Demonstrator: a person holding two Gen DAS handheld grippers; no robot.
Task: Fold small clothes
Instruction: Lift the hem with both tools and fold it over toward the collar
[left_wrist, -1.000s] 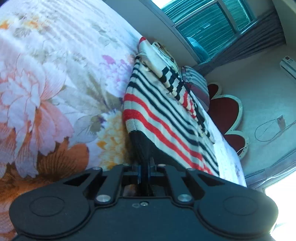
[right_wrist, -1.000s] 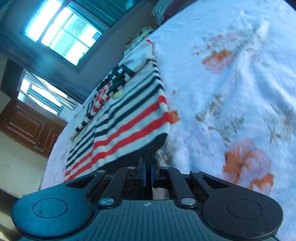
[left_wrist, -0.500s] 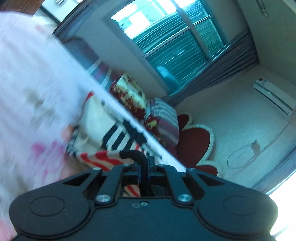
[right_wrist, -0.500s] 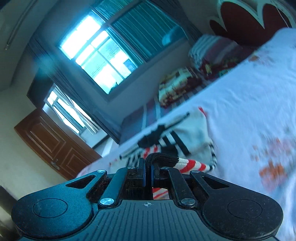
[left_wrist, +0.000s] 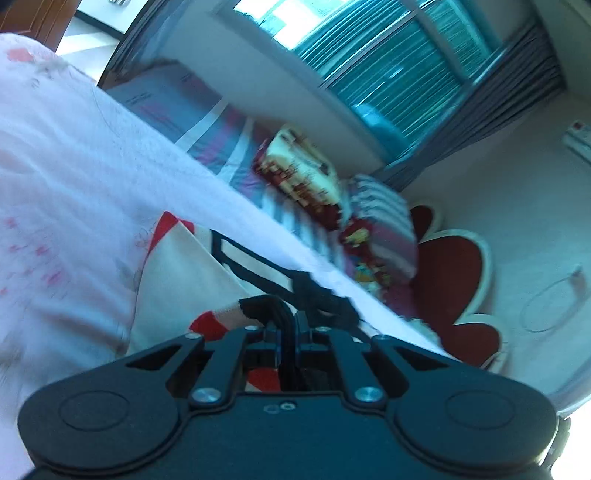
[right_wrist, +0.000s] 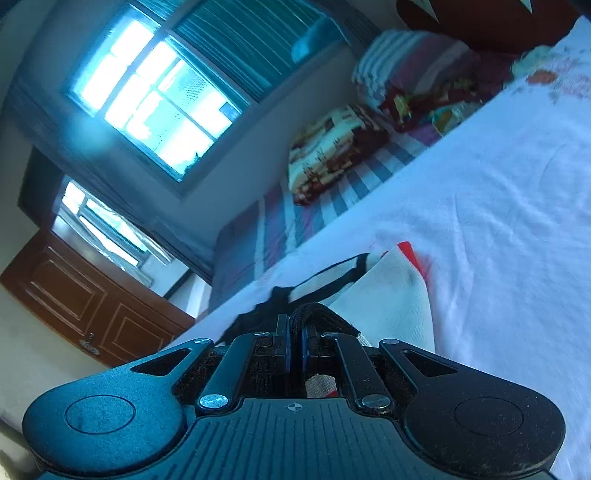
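Over the floral bedspread (left_wrist: 74, 206), your left gripper (left_wrist: 290, 326) and right gripper (right_wrist: 294, 334), both clamped on the striped sweater's (left_wrist: 177, 266) dark hem, have apparently carried it across, half-completing the fold.

Left hand-held gripper (left_wrist: 291, 325) and right hand-held gripper (right_wrist: 294, 332), each angled slightly downward, jaws clamped tight on dark fabric.
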